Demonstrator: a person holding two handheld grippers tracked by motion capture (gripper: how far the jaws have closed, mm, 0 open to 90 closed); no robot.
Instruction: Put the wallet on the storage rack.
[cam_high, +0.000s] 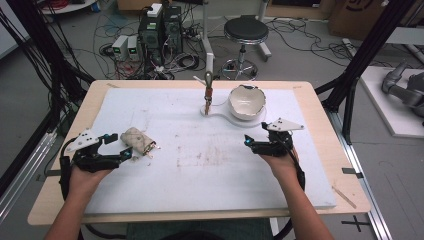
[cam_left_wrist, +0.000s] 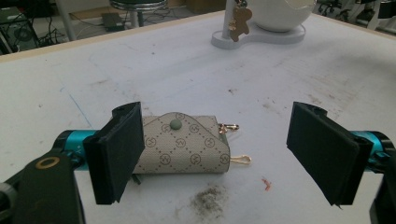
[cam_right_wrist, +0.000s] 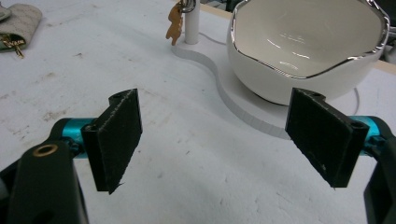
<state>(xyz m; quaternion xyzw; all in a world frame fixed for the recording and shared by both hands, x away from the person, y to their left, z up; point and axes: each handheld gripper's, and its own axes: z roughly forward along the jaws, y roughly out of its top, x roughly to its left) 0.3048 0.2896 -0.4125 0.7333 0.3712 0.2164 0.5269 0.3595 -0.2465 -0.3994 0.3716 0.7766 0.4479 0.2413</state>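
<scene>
The person stands at the near edge of the white foam-topped table (cam_high: 165, 190) with 2 hand-held grippers, and the work in hand looks to be the small monogrammed key pouch (cam_high: 137, 140) lying flat on the left half of the mat. The left gripper (cam_high: 125, 151) sits just beside it, jaws spread wide and holding nothing; in the left gripper view the pouch (cam_left_wrist: 187, 149) lies between the 2 black pads (cam_left_wrist: 119, 151), its snap flap closed and its gold clasps (cam_left_wrist: 238, 159) poking out of the open end toward the wider gap — the left pad is close against the pouch's closed end, though I cannot tell whether it touches. My guess is the gripper is lined up this way so a squeeze would catch the pouch across its length. The right gripper (cam_high: 248, 141) rests well apart on the right side, also wide open and empty, aimed toward the white bowl (cam_right_wrist: 308, 51) with the silvered wavy rim that sits on a flat white stand (cam_right_wrist: 233, 100). A post on that stand carries a small brown charm (cam_right_wrist: 175, 21) — a likely place for the keys to go, which may be why the right hand waits near it.
</scene>
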